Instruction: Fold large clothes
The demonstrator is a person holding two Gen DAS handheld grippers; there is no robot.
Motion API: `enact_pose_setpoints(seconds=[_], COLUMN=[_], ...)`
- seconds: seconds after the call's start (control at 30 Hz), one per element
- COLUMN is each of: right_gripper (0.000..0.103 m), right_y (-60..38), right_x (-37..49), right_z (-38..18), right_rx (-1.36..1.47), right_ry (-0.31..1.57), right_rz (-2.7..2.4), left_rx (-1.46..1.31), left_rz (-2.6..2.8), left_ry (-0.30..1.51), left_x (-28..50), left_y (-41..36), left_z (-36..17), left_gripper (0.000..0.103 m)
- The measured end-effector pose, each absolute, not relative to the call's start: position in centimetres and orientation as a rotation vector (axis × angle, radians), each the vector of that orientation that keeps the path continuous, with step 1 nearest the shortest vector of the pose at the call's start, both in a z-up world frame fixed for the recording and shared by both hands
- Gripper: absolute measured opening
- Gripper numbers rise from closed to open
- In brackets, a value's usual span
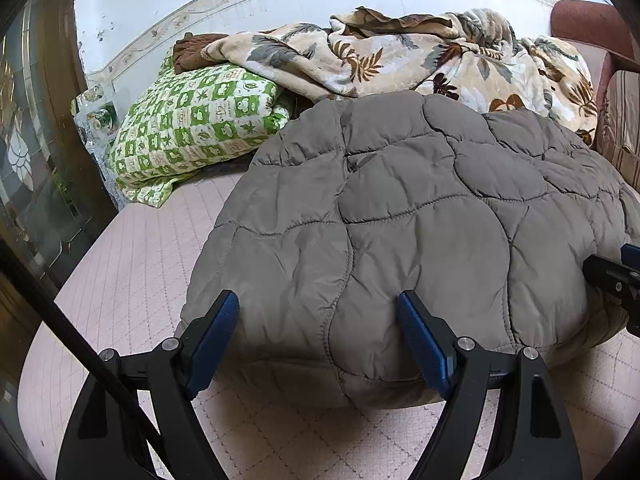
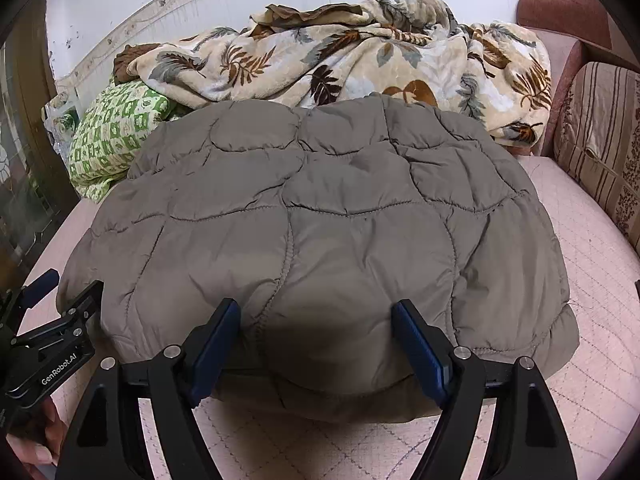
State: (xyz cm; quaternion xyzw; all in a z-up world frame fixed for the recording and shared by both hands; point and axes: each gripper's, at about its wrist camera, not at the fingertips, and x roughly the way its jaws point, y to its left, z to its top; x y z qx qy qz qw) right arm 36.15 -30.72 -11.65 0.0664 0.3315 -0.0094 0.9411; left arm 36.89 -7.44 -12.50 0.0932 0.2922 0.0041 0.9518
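Where the pink quilted mattress (image 1: 132,280) runs toward the near edge: grey quilted jacket (image 1: 400,216), folded into a thick rounded bundle, lying flat at the middle of the bed, stitched in curved puffy panels, near hem just ahead of both sets of fingers.

Left gripper (image 1: 320,340): jaws spread wide, blue pads (image 1: 214,340) hovering at the jacket's near-left edge, nothing held. Seen also from the right wrist camera at the jacket's left side, black body lettered "GenRobot.AI", a bare hand (image 2: 42,436) on its handle.

Right gripper (image 2: 316,344): jaws likewise released, wide apart over the jacket's near hem, grasping nothing; contact between pads and fabric not discernible. Partly visible at the right margin of the left wrist view, beside the jacket's right side.

Behind the jacket, against the white tiled wall (image 1: 280,4): cream blanket with brown and grey leaf print (image 2: 340,60), crumpled. At far left: green-and-white checked pillow (image 1: 192,128), partly under the blanket. At right: reddish-brown headboard (image 2: 560,12) and a striped cushion (image 2: 600,128).
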Motion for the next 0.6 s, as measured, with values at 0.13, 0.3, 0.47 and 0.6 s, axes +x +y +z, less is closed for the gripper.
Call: enact_pose_setpoints(seconds=[0.13, 0.3, 0.47, 0.6], right_gripper=[0.084, 0.084, 0.085, 0.086], right_y=[-30.60, -30.61, -30.66, -30.77], right_x=[36.25, 36.44, 36.63, 36.77], right_z=[-11.85, -12.13, -12.39, -12.53], right_rx=[0.127, 0.121, 0.119, 0.121], right_ry=[0.684, 0.692, 0.699, 0.706], right_rz=[-0.020, -0.018, -0.014, -0.011], left_rx=[0.189, 0.191, 0.190, 0.193], left_rz=[0.010, 0.011, 0.009, 0.006], left_ry=[0.595, 0.594, 0.599, 0.604], left_x=[36.88, 36.89, 36.99, 37.19], left_y=[-7.53, -7.53, -7.69, -7.66], left_z=[-12.55, -12.56, -12.65, -12.91], left_gripper=[0.081, 0.081, 0.081, 0.081])
